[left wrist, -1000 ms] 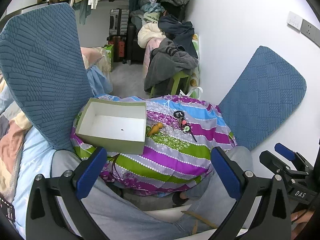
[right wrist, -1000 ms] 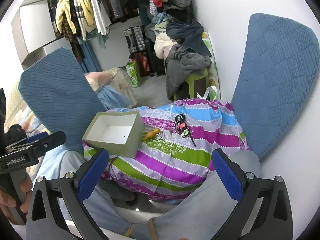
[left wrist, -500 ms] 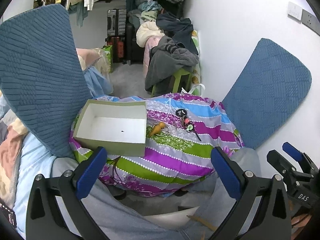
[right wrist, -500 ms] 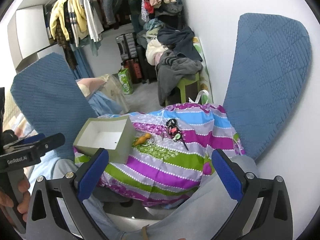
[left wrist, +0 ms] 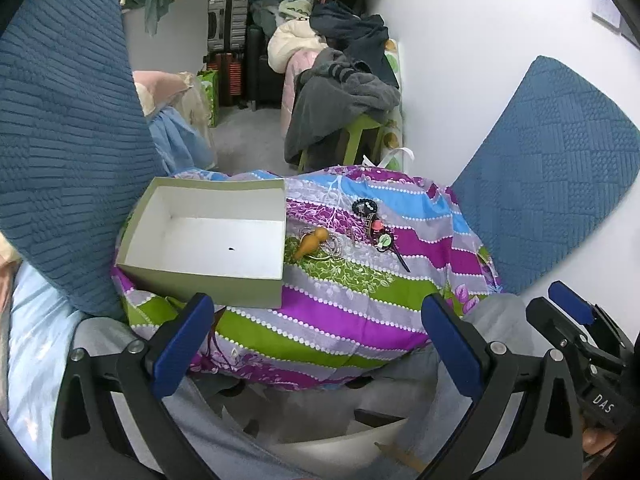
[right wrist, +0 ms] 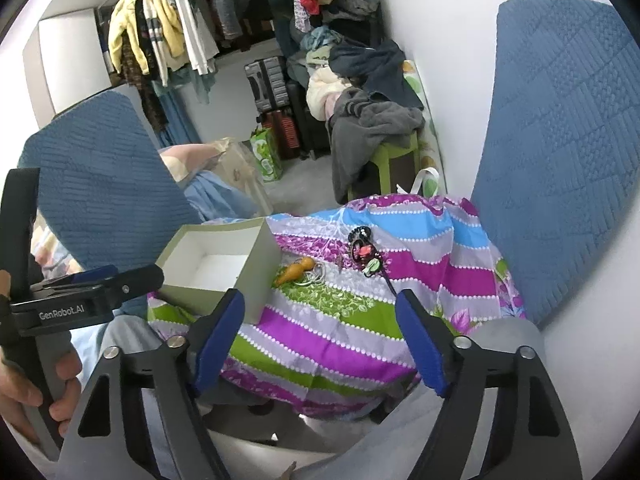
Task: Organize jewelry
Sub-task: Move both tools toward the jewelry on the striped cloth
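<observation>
An open, empty grey-green box (left wrist: 208,236) with a white inside sits on the left of a striped cloth surface (left wrist: 360,304). Right of it lie an orange gourd-shaped pendant on silver rings (left wrist: 312,242) and a cluster of dark, pink and green hair clips (left wrist: 376,228). The box (right wrist: 224,268), pendant (right wrist: 296,272) and clips (right wrist: 364,252) also show in the right wrist view. My left gripper (left wrist: 316,340) is open and empty, short of the cloth's near edge. My right gripper (right wrist: 320,336) is open and empty, near the same edge.
Blue quilted cushions stand at the left (left wrist: 64,132) and right (left wrist: 548,168). A white wall (left wrist: 480,40) runs along the right. Clothes are piled on a green stool (left wrist: 344,92) behind, with suitcases (left wrist: 228,28) and hanging garments (right wrist: 168,44) further back.
Both grippers have moved closer to the striped cloth, so box and jewelry look larger. The right gripper's jaws stand narrower than before. Nothing on the cloth has moved.
</observation>
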A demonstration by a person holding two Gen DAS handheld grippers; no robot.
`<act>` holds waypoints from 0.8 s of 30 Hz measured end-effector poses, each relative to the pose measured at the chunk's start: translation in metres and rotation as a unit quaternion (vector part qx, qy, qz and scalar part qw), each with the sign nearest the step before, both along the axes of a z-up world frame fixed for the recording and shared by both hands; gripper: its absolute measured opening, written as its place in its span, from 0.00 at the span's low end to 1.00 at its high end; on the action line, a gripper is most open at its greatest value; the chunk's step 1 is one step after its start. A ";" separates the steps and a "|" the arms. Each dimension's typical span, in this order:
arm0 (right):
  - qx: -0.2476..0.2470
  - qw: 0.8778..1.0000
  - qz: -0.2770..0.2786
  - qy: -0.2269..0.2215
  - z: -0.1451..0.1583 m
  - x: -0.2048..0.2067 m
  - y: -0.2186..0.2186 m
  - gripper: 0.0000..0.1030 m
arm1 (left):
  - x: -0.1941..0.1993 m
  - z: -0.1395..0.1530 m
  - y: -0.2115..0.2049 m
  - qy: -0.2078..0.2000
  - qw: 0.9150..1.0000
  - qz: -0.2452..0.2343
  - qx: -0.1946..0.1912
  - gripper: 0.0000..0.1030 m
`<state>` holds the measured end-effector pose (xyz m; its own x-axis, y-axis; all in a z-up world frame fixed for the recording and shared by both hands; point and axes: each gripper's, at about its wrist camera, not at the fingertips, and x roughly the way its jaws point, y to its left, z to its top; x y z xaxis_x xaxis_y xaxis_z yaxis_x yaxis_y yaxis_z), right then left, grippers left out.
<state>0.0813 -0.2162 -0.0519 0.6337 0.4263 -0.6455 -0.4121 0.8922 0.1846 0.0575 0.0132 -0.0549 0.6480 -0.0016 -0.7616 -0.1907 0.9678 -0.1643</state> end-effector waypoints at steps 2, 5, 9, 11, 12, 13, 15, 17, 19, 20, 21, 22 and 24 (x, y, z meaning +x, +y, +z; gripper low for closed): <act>0.001 1.000 0.001 0.006 -0.007 0.004 0.000 0.65 | 0.005 -0.006 -0.001 0.001 1.000 0.000 0.002 1.00; 0.002 1.000 0.002 0.010 -0.016 0.006 0.000 0.65 | 0.010 -0.016 0.001 0.012 1.000 0.003 -0.007 1.00; -0.003 1.000 0.007 0.019 -0.026 0.008 0.001 0.65 | 0.008 -0.026 0.000 0.021 1.000 0.009 -0.011 1.00; -0.016 1.000 0.015 0.020 -0.027 0.008 0.004 0.65 | 0.007 -0.030 -0.001 0.022 1.000 0.015 -0.007 1.00; -0.014 1.000 0.013 0.022 -0.027 0.009 0.004 0.65 | 0.007 -0.031 -0.002 0.026 1.000 0.016 0.000 1.00; -0.007 1.000 0.013 0.024 -0.027 0.009 0.002 0.65 | 0.006 -0.032 -0.003 0.024 1.000 0.015 0.003 1.00; -0.010 1.000 0.013 0.025 -0.027 0.008 0.002 0.65 | 0.006 -0.034 -0.003 0.026 1.000 0.014 0.004 1.00; -0.019 0.999 0.018 0.025 -0.030 0.007 0.006 0.65 | 0.006 -0.035 -0.003 0.025 1.000 0.012 -0.001 1.00; -0.022 0.999 0.020 0.029 -0.034 0.007 0.008 0.65 | 0.005 -0.036 -0.003 0.026 1.000 0.011 -0.003 1.00; -0.022 0.999 0.019 0.030 -0.035 0.007 0.009 0.65 | 0.006 -0.036 -0.003 0.026 1.000 0.010 -0.003 1.00; -0.023 0.999 0.018 0.030 -0.036 0.007 0.009 0.65 | 0.005 -0.036 -0.003 0.023 1.000 0.010 -0.004 1.00; -0.023 0.999 0.017 0.031 -0.037 0.008 0.010 0.65 | 0.004 -0.036 -0.003 0.022 1.000 0.011 -0.006 1.00; -0.023 0.999 0.016 0.028 -0.037 0.008 0.010 0.65 | 0.004 -0.034 -0.001 0.019 1.000 0.012 -0.010 1.00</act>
<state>0.0897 -0.2061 -0.0891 0.5819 0.4150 -0.6994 -0.4314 0.8866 0.1672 0.0615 0.0121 -0.0890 0.6187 -0.0021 -0.7856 -0.2202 0.9595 -0.1759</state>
